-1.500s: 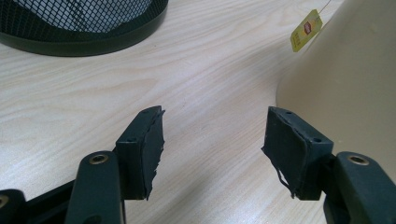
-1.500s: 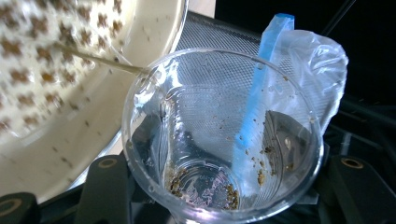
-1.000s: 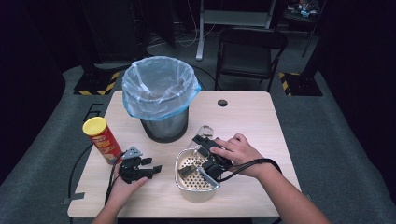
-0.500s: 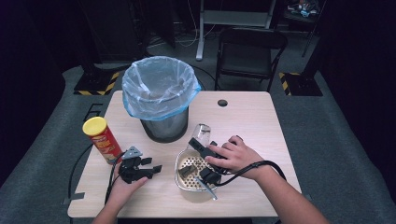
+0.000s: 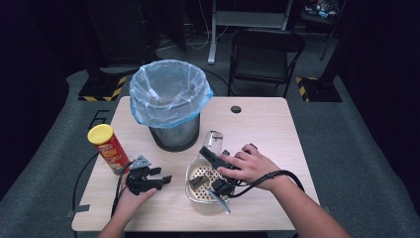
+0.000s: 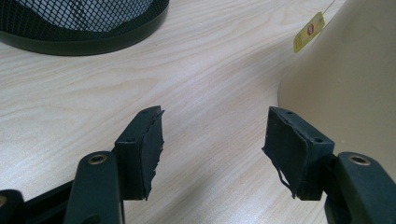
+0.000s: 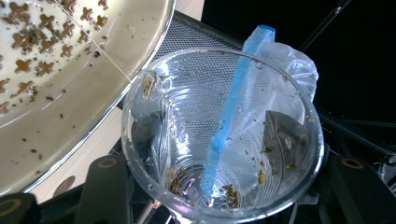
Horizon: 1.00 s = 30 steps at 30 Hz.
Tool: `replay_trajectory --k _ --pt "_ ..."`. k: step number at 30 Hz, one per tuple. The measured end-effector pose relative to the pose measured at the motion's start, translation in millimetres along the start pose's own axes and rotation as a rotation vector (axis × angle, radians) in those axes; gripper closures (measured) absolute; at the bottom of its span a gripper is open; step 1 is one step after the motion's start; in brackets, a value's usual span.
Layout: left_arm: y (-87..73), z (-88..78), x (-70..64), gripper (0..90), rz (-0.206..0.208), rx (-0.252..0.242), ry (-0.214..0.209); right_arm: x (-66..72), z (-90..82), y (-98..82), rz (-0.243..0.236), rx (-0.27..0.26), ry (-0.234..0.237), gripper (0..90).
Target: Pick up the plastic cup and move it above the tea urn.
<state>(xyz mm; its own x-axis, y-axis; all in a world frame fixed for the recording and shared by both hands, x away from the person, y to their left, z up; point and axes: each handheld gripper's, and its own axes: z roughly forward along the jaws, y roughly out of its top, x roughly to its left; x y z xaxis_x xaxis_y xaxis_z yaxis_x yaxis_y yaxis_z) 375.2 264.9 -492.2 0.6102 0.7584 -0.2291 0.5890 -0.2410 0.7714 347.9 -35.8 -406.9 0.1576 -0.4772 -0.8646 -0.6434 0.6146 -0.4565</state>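
My right gripper (image 5: pixel 213 150) is shut on a clear plastic cup (image 5: pixel 214 138), tipped on its side just in front of the mesh bin (image 5: pixel 171 134). In the right gripper view the cup (image 7: pixel 187 116) sits between the jaws of that gripper (image 7: pixel 219 158), with brown crumbs stuck inside. Below it lies a cream strainer bowl (image 5: pixel 194 192), dotted with brown bits (image 7: pixel 70 70). My left gripper (image 5: pixel 162 176) rests on the table left of the bowl, open, with nothing between its pads (image 6: pixel 148 140). The bowl's cream wall (image 6: pixel 355 84) is just to the right of that gripper (image 6: pixel 215 135).
The bin holds a pale blue plastic liner (image 5: pixel 168 89) and stands mid-table; its black base (image 6: pixel 79 23) lies ahead of the left gripper. A red chip can with a yellow lid (image 5: pixel 108 148) stands at the left. A chair (image 5: pixel 265 54) is behind the table.
The right hand with the cup has shifted slightly left over the bowl. The left gripper has not moved.
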Motion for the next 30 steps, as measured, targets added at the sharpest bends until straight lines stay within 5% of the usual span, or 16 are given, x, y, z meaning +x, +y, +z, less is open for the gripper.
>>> replay_trajectory --k 8,12,14,20,25,30 --pt "-0.1 0.1 0.0 37.0 0.003 0.000 0.001 -0.9 -0.5 1.0 0.009 0.003 -0.013 40.1" --pt "0.2 -1.0 1.3 36.8 0.003 0.004 0.001 -2.1 -1.1 -0.5 0.113 0.007 -0.028 40.1" --pt "-0.3 -0.3 1.2 36.6 -0.004 -0.004 0.007 -1.4 -1.1 -1.2 0.205 0.011 -0.043 40.0" --pt "0.0 0.2 2.0 36.5 -0.006 0.006 0.003 -1.5 1.0 -6.0 0.566 0.029 -0.084 39.8" --pt "-0.2 4.0 4.4 35.6 -0.002 0.021 0.014 -8.7 -2.0 -19.9 1.035 -0.017 -0.055 39.4" --pt "0.1 9.2 6.1 34.8 0.026 0.043 0.030 -11.1 -2.1 -42.6 1.403 -0.080 0.004 39.2"
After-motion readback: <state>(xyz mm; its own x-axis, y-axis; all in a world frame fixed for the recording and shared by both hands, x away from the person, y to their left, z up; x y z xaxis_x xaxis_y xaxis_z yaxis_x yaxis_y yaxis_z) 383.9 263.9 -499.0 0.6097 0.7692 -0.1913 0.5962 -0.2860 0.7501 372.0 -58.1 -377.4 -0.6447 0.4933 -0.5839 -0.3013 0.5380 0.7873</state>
